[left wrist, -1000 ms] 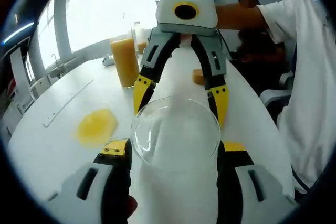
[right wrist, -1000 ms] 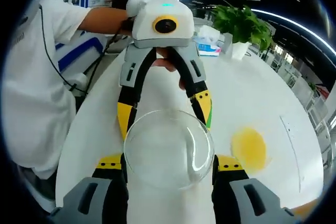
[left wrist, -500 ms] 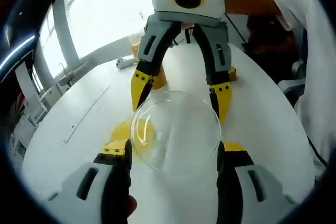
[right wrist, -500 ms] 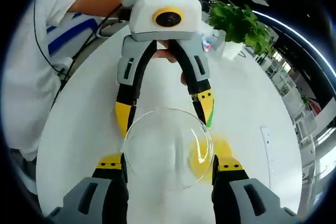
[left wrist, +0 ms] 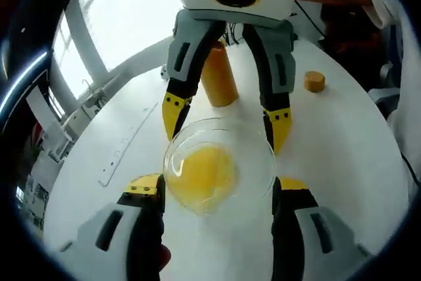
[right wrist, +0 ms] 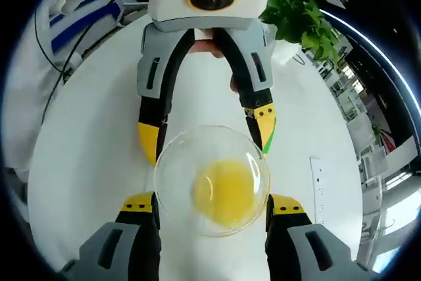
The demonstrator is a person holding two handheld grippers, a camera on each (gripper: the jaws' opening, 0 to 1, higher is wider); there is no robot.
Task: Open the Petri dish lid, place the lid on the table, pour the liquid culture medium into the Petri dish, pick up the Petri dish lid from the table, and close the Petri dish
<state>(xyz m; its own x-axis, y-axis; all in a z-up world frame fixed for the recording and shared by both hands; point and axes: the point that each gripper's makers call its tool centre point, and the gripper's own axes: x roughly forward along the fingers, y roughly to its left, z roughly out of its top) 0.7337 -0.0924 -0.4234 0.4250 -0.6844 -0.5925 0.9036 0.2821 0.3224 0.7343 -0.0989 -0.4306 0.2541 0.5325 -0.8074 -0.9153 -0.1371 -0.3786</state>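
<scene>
A clear round Petri dish lid (left wrist: pixel 253 153) (right wrist: pixel 177 169) hangs above the white table (left wrist: pixel 355 156), held from opposite sides. My left gripper (left wrist: pixel 217 192) is shut on its rim, and my right gripper (left wrist: pixel 227 120) grips it from the far side. In the right gripper view my right gripper (right wrist: pixel 212 205) holds the near rim and my left gripper (right wrist: pixel 207 133) faces it. Through the lid I see the Petri dish's yellow culture medium (left wrist: pixel 200 172) (right wrist: pixel 227 192) directly beneath; how far below the lid it lies I cannot tell.
A tall container of orange liquid (left wrist: pixel 219 80) stands behind the grippers, with a small orange cap (left wrist: pixel 314 81) to its right. A thin ruler-like strip (left wrist: pixel 125 153) (right wrist: pixel 318 185) lies on the table. A potted plant (right wrist: pixel 299 18) stands at the far edge. A person's white sleeve (right wrist: pixel 59 11) is alongside.
Both grippers have carried the lid sideways across the table; the yellow medium, first off to one side, now sits centred under the lid. The grip on the lid is unchanged.
</scene>
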